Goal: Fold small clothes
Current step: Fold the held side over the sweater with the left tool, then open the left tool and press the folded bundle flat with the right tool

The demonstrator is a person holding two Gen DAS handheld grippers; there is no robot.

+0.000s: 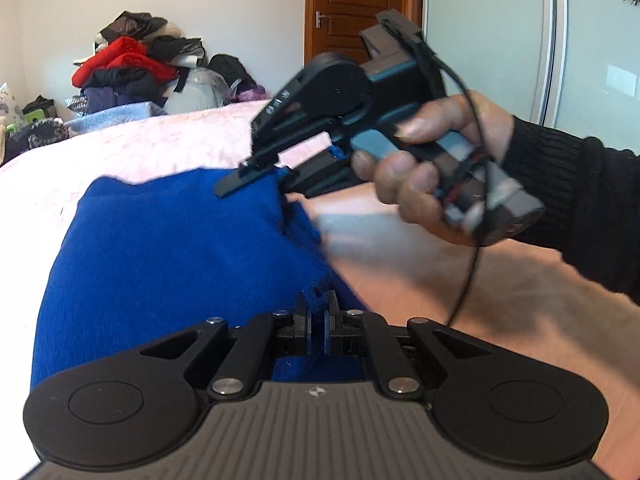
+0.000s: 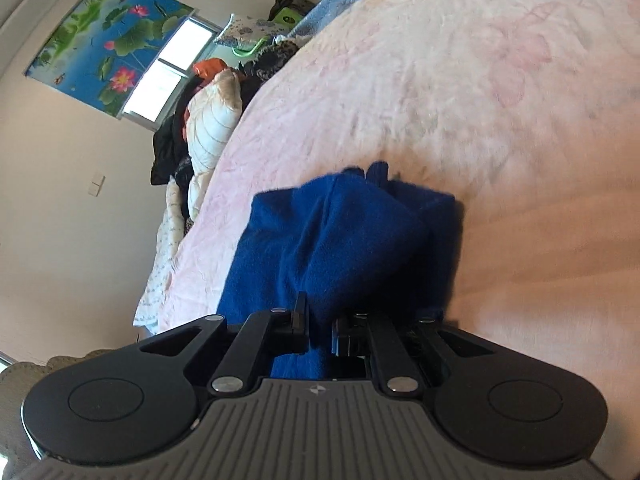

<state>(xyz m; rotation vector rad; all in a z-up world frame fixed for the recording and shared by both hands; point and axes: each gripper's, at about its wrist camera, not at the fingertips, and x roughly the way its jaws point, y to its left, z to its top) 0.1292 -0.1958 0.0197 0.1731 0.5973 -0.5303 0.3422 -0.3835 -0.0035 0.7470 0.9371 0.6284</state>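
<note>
A small blue knitted garment (image 1: 168,248) lies on the pink bedspread (image 1: 168,144). My left gripper (image 1: 318,304) is shut on its near edge, a bit of blue knit pinched between the pads. In the left wrist view the right gripper (image 1: 256,176) comes in from the right, held by a hand (image 1: 416,184) in a black sleeve, and grips the garment's far right corner. In the right wrist view the right gripper (image 2: 320,320) is shut on a thick fold of the blue garment (image 2: 344,240), which bunches up ahead of the fingers.
A heap of clothes (image 1: 132,68) is piled at the far end of the bed, with a wooden door (image 1: 360,12) and a wardrobe's sliding doors (image 1: 540,40) behind. In the right wrist view, pillows and bedding (image 2: 208,128) lie along the bed's edge under a window.
</note>
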